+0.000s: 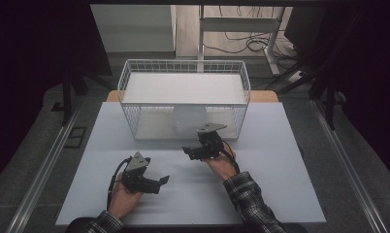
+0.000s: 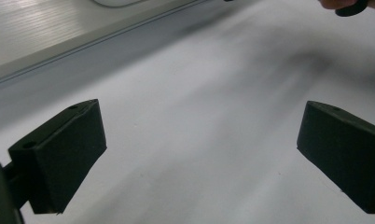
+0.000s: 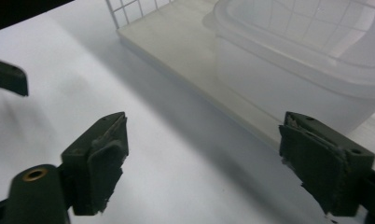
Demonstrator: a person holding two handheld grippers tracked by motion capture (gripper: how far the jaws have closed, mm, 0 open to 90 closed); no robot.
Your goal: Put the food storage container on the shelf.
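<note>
- Your pale grey rectangular tabletop [image 1: 261, 194] takes up most of the high view, and both of your hands work over its near half.
- The white wire-mesh basket [image 1: 130, 82] with a flat white base stands at the far middle of that tabletop, its near wall facing you.
- Inside the basket, close behind the near wall and a little right of its middle, sits the translucent white plastic container [image 1: 188, 119]; in the right gripper view its rounded rim [image 3: 288, 51] shows through the mesh, upright on the basket's base.
- Your right gripper [image 1: 189, 151], black with a grey three-cornered plate on top, is just in front of the basket's near wall, below the container. In its own view [image 3: 202, 168] the jaws stand wide apart with bare tabletop between them; they hold nothing, and the container lies beyond the right-hand jaw, not touched.
- Your left gripper [image 1: 163, 180], of the same build, is nearer to you and to the left, well apart from the basket. In its own view [image 2: 199, 158] the jaws are also spread wide over bare tabletop, with nothing between them.
- A black cable [image 1: 113, 182] loops from the left gripper past your left wrist.
</note>
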